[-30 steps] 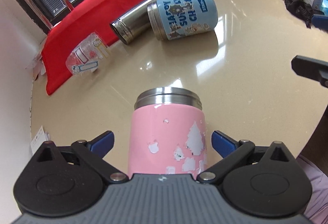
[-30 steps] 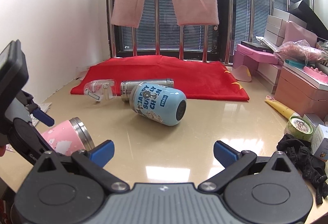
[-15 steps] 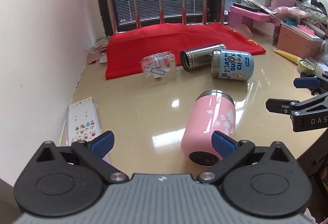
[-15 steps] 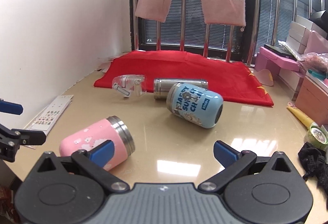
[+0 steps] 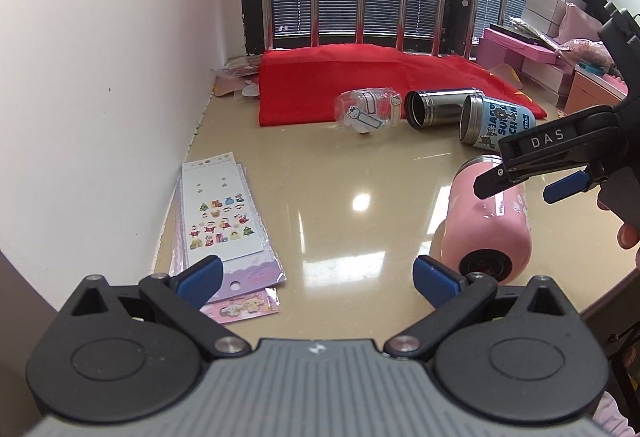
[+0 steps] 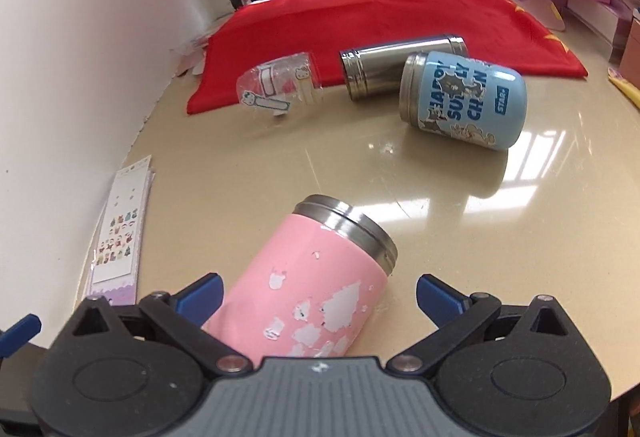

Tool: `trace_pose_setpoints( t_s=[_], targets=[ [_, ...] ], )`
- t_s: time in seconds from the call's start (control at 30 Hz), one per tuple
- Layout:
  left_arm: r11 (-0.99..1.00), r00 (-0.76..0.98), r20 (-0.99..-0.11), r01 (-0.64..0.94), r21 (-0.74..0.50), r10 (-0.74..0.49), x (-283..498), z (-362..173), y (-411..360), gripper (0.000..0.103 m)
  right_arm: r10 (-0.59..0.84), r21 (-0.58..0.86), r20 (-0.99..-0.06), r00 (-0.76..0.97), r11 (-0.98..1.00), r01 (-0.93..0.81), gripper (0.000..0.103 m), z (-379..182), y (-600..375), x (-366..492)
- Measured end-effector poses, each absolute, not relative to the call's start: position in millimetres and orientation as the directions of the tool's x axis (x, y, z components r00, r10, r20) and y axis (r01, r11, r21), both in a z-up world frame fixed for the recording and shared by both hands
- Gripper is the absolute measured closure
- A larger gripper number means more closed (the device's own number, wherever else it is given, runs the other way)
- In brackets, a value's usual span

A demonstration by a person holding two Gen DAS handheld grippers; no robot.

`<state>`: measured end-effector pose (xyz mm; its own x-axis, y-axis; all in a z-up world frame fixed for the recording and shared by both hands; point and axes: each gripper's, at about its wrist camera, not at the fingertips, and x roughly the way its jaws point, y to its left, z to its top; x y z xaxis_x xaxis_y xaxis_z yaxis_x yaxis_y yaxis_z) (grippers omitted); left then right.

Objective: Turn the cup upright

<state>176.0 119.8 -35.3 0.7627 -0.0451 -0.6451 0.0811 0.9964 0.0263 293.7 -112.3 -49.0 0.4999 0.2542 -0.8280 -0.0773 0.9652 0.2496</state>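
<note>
The pink cup (image 6: 316, 277) lies on its side on the glossy beige table (image 6: 460, 205), its steel rim pointing away toward the red cloth (image 6: 380, 21) and its base toward the table's near edge. The right gripper (image 6: 318, 295) hangs over it with its jaws spread wide; the cup's lower body sits between the two blue-tipped fingers (image 6: 200, 295), and the left-hand tip looks close to the pink wall, though whether it touches cannot be told. Nothing is clamped. In the left wrist view the same pink cup (image 5: 486, 227) shows its dark base, and the right gripper (image 5: 520, 185) reaches in from the right above it. The left gripper (image 5: 318, 279) is also wide open and holds nothing; it hovers over bare table, with the cup just beside its right fingertip and a stack of sticker sheets (image 5: 220, 213) under its left one. Farther back, near the edge of the cloth, three more things lie on their sides: a blue printed cup (image 6: 464, 101), touching a steel tumbler (image 6: 396, 65) behind it, and a clear plastic cup (image 6: 276, 87) a little apart to the left.
</note>
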Motion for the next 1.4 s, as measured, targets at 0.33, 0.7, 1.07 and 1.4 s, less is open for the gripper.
trace_pose_setpoints(
  t_s=[0.33,0.7,1.07,1.4],
  targets=[
    [0.991,0.763,-0.643,0.124,0.045,-0.066,180.9,-38.0,122.9,0.0,0.292,0.358,-0.872,0.393,0.928,0.105,0.002,-81.6,-103.4,320.8],
    [0.995,0.757,-0.651,0.097,0.021,-0.06,174.8,-41.7,128.9,0.0,0.298,0.239,-0.899,0.322,0.948,-0.211,0.011,-76.2,-80.6,323.3],
    [0.994,0.753,-0.655,0.105,0.017,-0.068,173.4,-43.5,107.0,0.0,0.166,0.022,-0.944,0.285,0.894,-0.448,0.011,-71.2,-99.9,305.4],
    [0.994,0.748,-0.661,0.107,0.027,-0.062,176.1,-43.7,102.7,0.0,0.203,0.084,-0.928,0.314,0.932,-0.354,0.003,-67.0,-110.5,307.2]
  ],
)
